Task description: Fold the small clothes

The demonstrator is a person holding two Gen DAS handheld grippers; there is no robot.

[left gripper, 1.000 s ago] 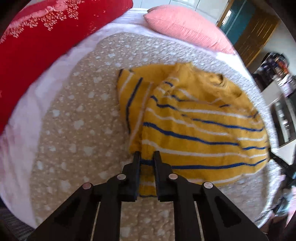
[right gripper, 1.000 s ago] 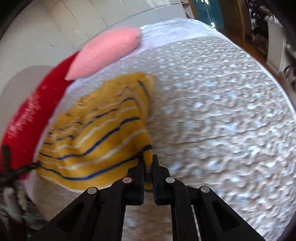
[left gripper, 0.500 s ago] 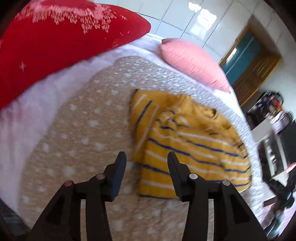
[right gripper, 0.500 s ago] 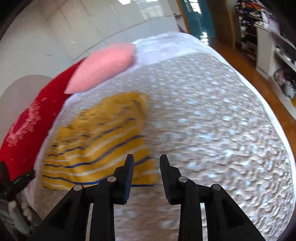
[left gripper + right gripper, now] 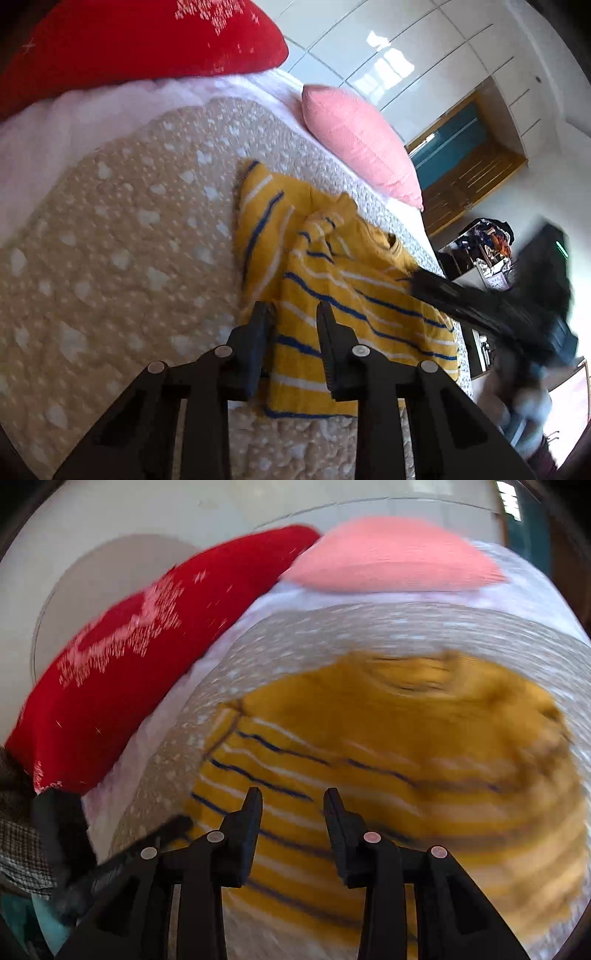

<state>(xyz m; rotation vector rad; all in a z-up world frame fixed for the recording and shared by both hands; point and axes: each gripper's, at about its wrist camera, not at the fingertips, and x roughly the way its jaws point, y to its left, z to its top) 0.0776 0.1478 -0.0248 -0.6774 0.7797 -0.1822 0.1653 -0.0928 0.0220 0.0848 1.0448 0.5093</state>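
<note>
A small yellow sweater [image 5: 332, 295] with blue and white stripes lies folded on the beige dotted bedspread [image 5: 110, 258]. My left gripper [image 5: 293, 314] is open and empty, hovering over the sweater's near left edge. My right gripper [image 5: 293, 799] is open and empty above the striped part of the sweater [image 5: 388, 757]; that view is motion-blurred. The right gripper also shows in the left wrist view [image 5: 480, 306], reaching over the sweater's far right side.
A red pillow [image 5: 129, 48] and a pink pillow [image 5: 362, 144] lie at the head of the bed. A wooden door [image 5: 465, 162] and cluttered shelves [image 5: 487, 243] stand beyond the bed's right edge. The red pillow [image 5: 129, 672] sits left in the right wrist view.
Both grippers were shut on the sweater's hem a second ago; both let go and opened. The right gripper has swung over the sweater; the left has risen and tilted.
</note>
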